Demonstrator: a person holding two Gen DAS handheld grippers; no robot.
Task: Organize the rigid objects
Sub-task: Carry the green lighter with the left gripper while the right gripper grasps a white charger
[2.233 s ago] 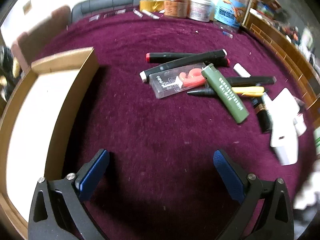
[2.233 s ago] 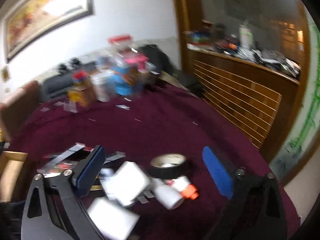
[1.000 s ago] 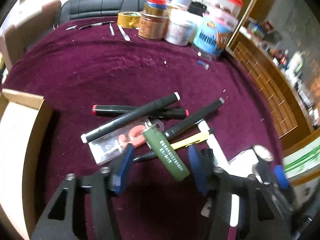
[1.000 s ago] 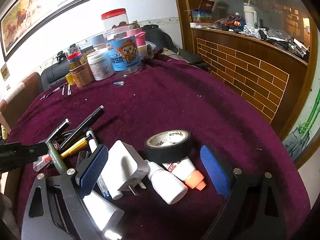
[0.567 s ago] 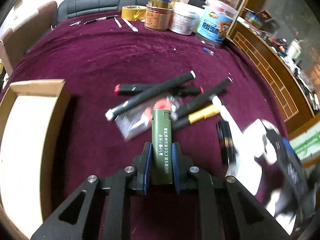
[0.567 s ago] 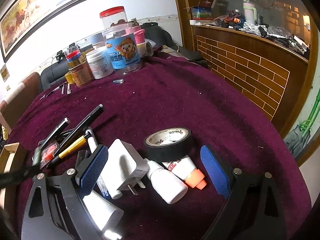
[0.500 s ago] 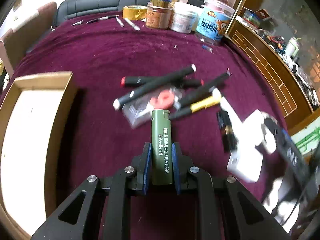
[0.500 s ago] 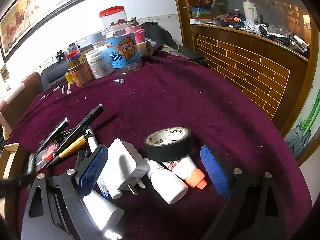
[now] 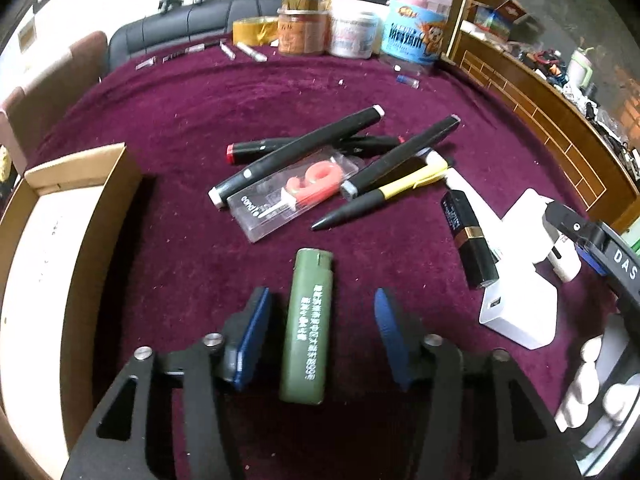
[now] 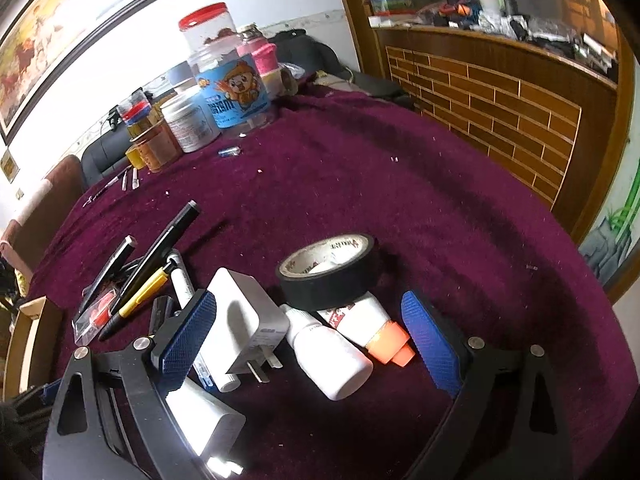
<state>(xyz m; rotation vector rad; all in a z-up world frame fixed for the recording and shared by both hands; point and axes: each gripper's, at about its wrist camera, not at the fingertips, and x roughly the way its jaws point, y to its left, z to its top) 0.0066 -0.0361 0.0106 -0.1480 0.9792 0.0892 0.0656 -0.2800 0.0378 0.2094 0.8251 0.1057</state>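
A green lighter (image 9: pixel 307 326) lies on the maroon cloth between the fingers of my open left gripper (image 9: pixel 322 334), touching neither pad. Beyond it lie black markers (image 9: pixel 298 154), a clear candle case (image 9: pixel 292 196) and a yellow pen (image 9: pixel 384 198). A cardboard box (image 9: pixel 60 248) stands to the left. My right gripper (image 10: pixel 308 338) is open above a white bottle (image 10: pixel 328 350) and a glue tube (image 10: pixel 368 326), with a black tape roll (image 10: pixel 328 266) just beyond and a white plug (image 10: pixel 244 326) by its left finger.
A black lipstick tube (image 9: pixel 470 240) and a white charger (image 9: pixel 524 276) lie right of the lighter. Jars and tubs (image 9: pixel 360 28) stand at the table's far edge. A wooden brick-pattern counter (image 10: pixel 500 92) runs along the right.
My left gripper, which was shut on the green lighter, has opened; the lighter now lies on the cloth between the fingers, near the box. The right gripper has stayed put.
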